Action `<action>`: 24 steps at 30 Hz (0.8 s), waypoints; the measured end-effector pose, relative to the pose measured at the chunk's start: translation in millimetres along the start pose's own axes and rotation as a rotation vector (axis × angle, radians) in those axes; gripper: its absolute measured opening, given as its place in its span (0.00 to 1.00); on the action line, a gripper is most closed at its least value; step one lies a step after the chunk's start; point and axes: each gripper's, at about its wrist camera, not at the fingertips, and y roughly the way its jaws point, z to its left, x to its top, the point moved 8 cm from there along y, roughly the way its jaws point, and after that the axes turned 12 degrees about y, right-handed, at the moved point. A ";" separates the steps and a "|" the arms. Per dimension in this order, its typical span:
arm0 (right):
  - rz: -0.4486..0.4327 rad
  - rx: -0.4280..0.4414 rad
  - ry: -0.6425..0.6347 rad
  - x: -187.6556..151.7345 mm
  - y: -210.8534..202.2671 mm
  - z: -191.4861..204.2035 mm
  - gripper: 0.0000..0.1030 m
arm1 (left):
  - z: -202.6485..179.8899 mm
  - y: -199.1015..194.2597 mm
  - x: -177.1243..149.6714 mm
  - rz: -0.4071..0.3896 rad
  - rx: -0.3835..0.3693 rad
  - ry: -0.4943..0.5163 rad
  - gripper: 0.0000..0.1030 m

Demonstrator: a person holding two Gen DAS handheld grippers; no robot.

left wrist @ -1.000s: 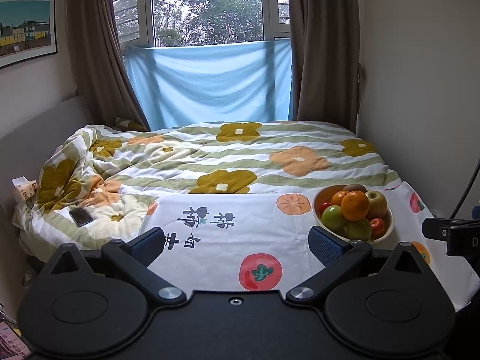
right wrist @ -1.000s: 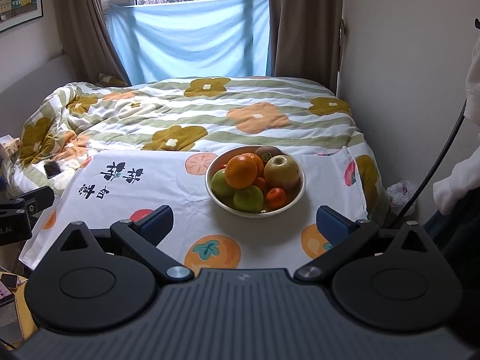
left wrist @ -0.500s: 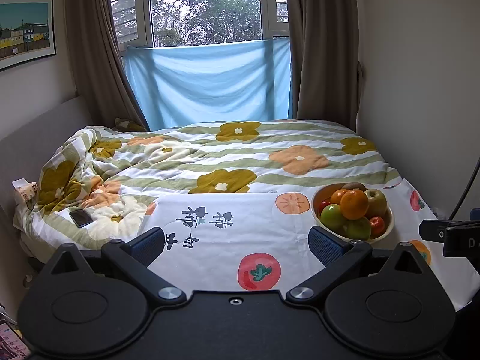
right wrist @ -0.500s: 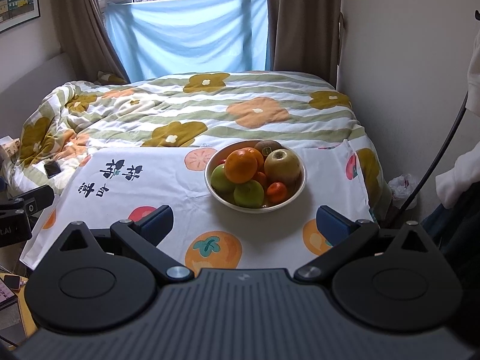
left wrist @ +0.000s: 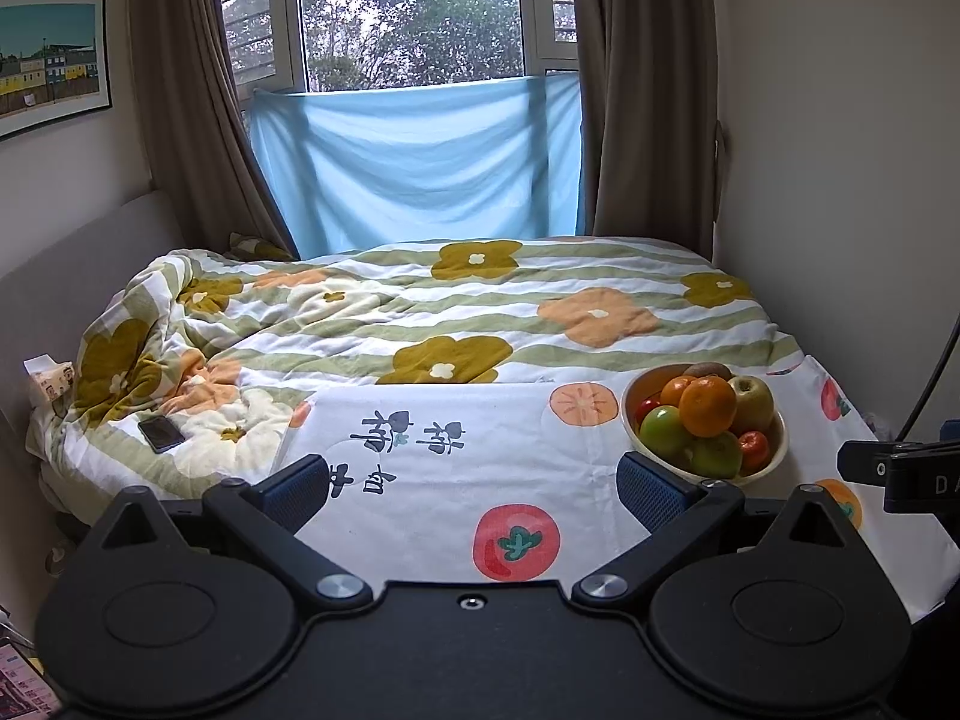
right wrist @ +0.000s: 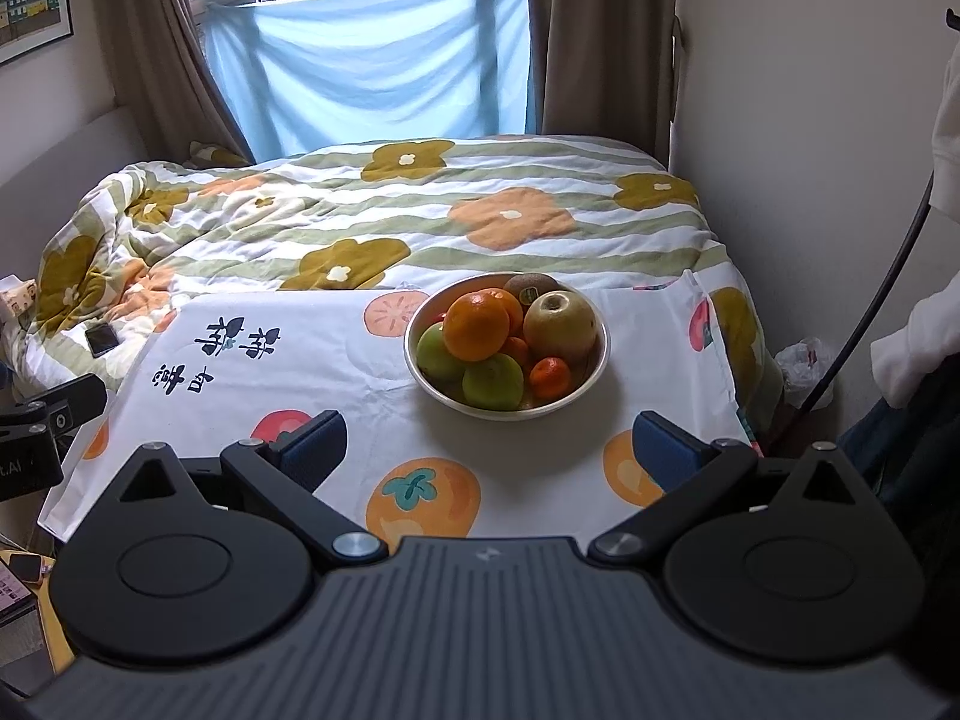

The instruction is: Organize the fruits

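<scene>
The right gripper (right wrist: 489, 441) hangs with its jaws spread wide and nothing between them, its blue pads (right wrist: 315, 441) over the printed cloth (right wrist: 288, 354). Just ahead of it, almost on its centre line and a touch toward its right finger, stands the bowl (right wrist: 594, 375) piled with fruit. Nearest the tongs in that heap are a green apple (right wrist: 493, 381) and a small mandarin (right wrist: 550, 376); above and behind them sits the large orange (right wrist: 476, 326), with a yellow-green apple (right wrist: 561, 327) to its right and a kiwi (right wrist: 530, 287) at the far rim. The round fruits have no long axis to speak of, so approach angle matters little; height in the pile matters more.

The left gripper (left wrist: 474, 483) is likewise wide apart and empty. From it the bowl (left wrist: 774, 459) lies off to the right, beyond its right finger, with the orange (left wrist: 708, 406) topmost. Ahead of these tongs is bare cloth, which looks a fair place to lay fruit out.

The right hand is clearly the nearer and better lined up. Something red sits low at the bowl's left, probably a small tomato or apple, too hidden to say. Farther off lies the flowered quilt (left wrist: 456, 312) with a phone (left wrist: 161, 434) to the left.
</scene>
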 end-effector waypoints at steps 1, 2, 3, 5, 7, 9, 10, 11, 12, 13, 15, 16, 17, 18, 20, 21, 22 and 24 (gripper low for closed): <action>0.000 -0.002 0.002 -1.3 0.7 0.1 1.00 | -0.2 0.1 -0.1 0.000 0.000 0.000 1.00; 0.001 -0.004 0.004 -1.7 1.4 0.0 1.00 | -0.2 0.1 -0.7 0.001 0.000 0.000 1.00; 0.001 -0.005 0.005 -2.0 1.6 -0.1 1.00 | -0.5 0.0 -1.0 0.001 0.001 0.000 1.00; 0.003 -0.007 0.006 -3.0 1.7 0.7 1.00 | 0.1 0.3 -1.8 0.002 -0.001 0.000 1.00; 0.006 -0.008 0.007 -3.9 2.0 1.0 1.00 | 0.4 0.2 -2.1 0.002 0.000 0.000 1.00; 0.007 -0.009 0.006 -4.3 1.8 2.2 1.00 | 0.5 0.4 -2.0 0.002 0.000 0.000 1.00; 0.008 -0.009 0.006 -3.9 1.8 2.2 1.00 | 0.5 0.4 -2.1 0.001 0.001 -0.001 1.00; 0.007 -0.008 0.006 -3.8 1.7 2.1 1.00 | 1.5 0.7 -2.5 0.002 0.002 0.000 1.00; 0.006 -0.008 0.005 -4.3 1.5 2.5 1.00 | 1.6 0.7 -3.0 0.002 0.006 0.000 1.00; 0.007 -0.009 0.007 -3.8 1.7 2.1 1.00 | 2.6 0.7 -3.7 0.002 0.012 0.001 1.00; 0.008 -0.009 0.006 -4.5 1.8 2.5 1.00 | 3.9 0.6 -3.9 0.000 0.017 0.004 1.00; 0.008 -0.010 0.007 -3.6 2.2 2.5 1.00 | 4.3 0.1 -4.1 -0.002 0.015 0.004 1.00; 0.008 -0.010 0.007 -3.5 2.2 2.5 1.00 | 4.7 -0.4 -4.4 -0.004 0.013 0.003 1.00; 0.009 -0.010 0.007 -4.0 2.4 2.9 1.00 | 5.5 -0.6 -4.4 -0.005 0.011 0.002 1.00; 0.010 -0.010 0.008 -4.1 2.4 3.1 1.00 | 5.7 -0.4 -4.4 -0.004 0.008 0.002 1.00; 0.009 -0.010 0.008 -4.1 2.3 3.3 1.00 | 5.3 -0.9 -4.3 -0.003 0.009 0.004 1.00; 0.009 -0.009 0.007 -3.7 2.4 2.9 1.00 | 5.6 -1.2 -4.7 -0.002 0.011 0.006 1.00; 0.010 -0.009 0.006 -4.1 2.8 3.2 1.00 | 5.8 -1.8 -4.2 -0.003 0.017 0.008 1.00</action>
